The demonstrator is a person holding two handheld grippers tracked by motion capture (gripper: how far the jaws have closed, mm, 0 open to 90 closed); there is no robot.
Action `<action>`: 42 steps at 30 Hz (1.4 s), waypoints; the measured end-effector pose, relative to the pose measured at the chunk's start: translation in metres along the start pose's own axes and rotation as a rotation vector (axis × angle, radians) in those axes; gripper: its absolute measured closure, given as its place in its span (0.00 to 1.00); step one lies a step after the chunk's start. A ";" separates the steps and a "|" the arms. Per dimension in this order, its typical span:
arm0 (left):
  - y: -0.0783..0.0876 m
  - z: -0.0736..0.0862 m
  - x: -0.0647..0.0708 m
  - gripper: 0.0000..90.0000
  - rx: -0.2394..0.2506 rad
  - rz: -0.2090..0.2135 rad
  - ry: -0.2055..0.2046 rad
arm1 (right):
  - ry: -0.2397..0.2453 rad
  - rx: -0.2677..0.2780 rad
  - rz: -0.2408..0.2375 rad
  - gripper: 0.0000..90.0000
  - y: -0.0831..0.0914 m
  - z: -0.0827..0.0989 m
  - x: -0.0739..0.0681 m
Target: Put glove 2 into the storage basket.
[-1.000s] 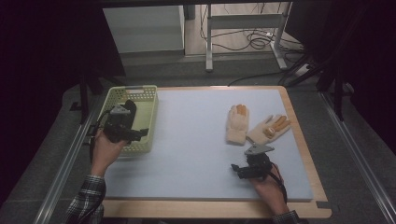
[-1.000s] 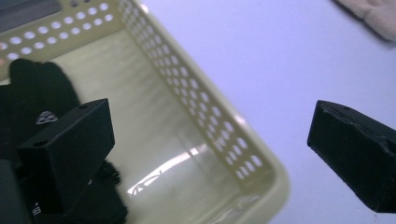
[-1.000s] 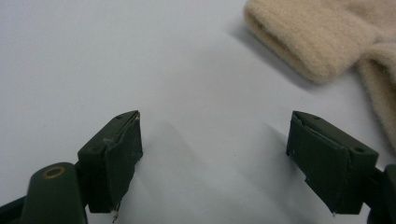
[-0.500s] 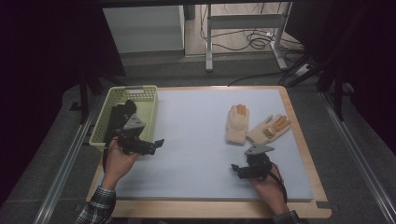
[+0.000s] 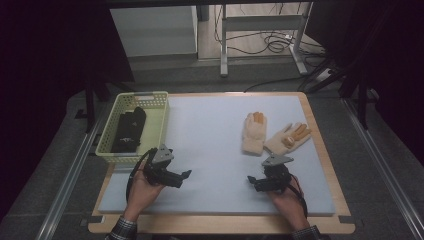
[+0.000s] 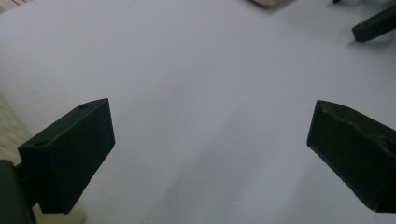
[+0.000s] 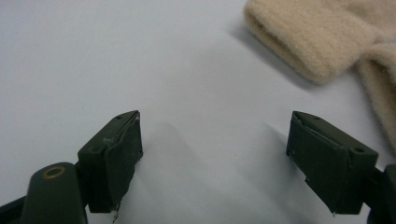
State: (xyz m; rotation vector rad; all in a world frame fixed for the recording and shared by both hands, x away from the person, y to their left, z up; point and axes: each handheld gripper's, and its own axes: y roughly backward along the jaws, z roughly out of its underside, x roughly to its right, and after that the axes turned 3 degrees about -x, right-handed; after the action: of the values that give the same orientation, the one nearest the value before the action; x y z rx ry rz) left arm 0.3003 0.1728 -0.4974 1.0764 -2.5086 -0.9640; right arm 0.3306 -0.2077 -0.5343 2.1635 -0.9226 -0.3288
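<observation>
Two handheld grippers sit low over the pale blue surface (image 5: pixel 215 150) in the high view, each in one of the person's hands. The left gripper (image 5: pixel 186 174) points its jaws toward the right gripper (image 5: pixel 250 179), whose jaws point back at it, with a bare stretch of surface between the two. Behind the left gripper's jaws, off to their outer side, stands a yellow-green basket (image 5: pixel 159 107) with a dark folded cloth (image 5: pixel 129 129) lying inside. Beyond the right gripper's jaws lie two cream gloves with orange fingertips: the upright glove (image 5: pixel 254 132) is near and just ahead of them, the slanted glove (image 5: pixel 287 138) is beside it and touching its cuff end. Neither gripper touches a glove.

From the left gripper view, the left gripper (image 6: pixel 210 140) has its jaws spread wide with nothing between them but bare surface. The tip of one black jaw of the other gripper (image 6: pixel 373 25) shows far ahead, to the right of these jaws. A pale perforated edge (image 6: pixel 11 128) sits at the left jaw's outer side.

From the right gripper view, the right gripper (image 7: pixel 215 140) also has its jaws spread, empty, hovering close above the surface. The cuff of a cream glove (image 7: pixel 308 37) lies ahead of the right-hand jaw, clear of it, with part of the second glove (image 7: pixel 380 98) trailing down beside that jaw.
</observation>
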 end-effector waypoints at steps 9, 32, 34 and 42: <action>-0.020 0.028 0.000 0.01 -0.055 0.014 0.055 | -0.001 0.000 -0.001 0.20 0.000 0.000 0.000; -0.034 0.043 -0.007 0.01 -0.136 -0.002 0.109 | -0.030 0.000 -0.009 0.17 0.002 -0.003 0.004; -0.034 0.043 -0.006 0.01 -0.136 -0.003 0.109 | -0.035 0.012 0.000 0.17 0.006 -0.007 0.008; -0.034 0.043 -0.006 0.01 -0.134 -0.003 0.109 | -0.051 0.002 0.008 0.17 0.009 -0.032 0.021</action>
State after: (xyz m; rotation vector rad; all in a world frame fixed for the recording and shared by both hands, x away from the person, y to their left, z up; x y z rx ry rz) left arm 0.3041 0.1804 -0.5518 1.0627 -2.3204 -1.0296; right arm 0.3563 -0.2096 -0.5046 2.1619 -0.9602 -0.3809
